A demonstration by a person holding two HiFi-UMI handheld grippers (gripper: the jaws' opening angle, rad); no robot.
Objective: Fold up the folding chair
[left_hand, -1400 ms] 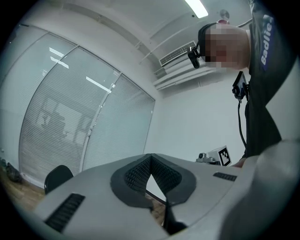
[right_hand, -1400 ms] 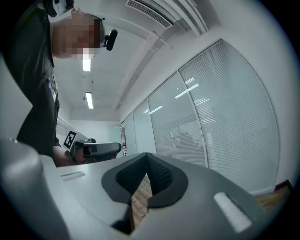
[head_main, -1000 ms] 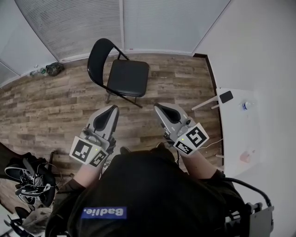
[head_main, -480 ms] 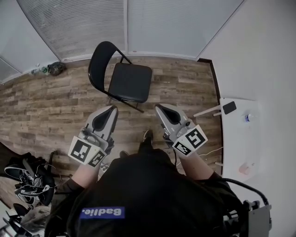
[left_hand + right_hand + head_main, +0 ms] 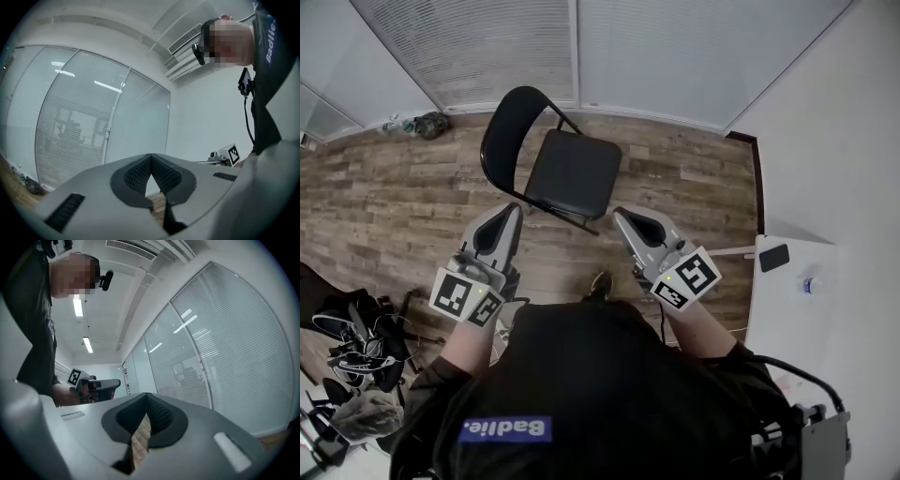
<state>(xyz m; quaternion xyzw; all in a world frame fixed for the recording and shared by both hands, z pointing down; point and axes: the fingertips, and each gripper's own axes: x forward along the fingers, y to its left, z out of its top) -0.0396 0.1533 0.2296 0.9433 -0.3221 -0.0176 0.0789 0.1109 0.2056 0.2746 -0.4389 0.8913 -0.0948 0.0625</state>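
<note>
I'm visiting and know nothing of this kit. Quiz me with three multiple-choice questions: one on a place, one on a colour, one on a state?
1. Where is the folding chair?
A. Lifted in the air
B. On the wood floor, ahead of the left gripper and right gripper
C. Far right

2. What colour is its seat?
A. Red
B. White
C. Black

3. How do both grippers' jaws stand?
A. Shut, empty
B. Wide open
C. Clamped on the chair

Answers: 1 B, legs on the planks; 2 C, the seat is black; 3 A, each gripper view shows them closed, nothing between.
</note>
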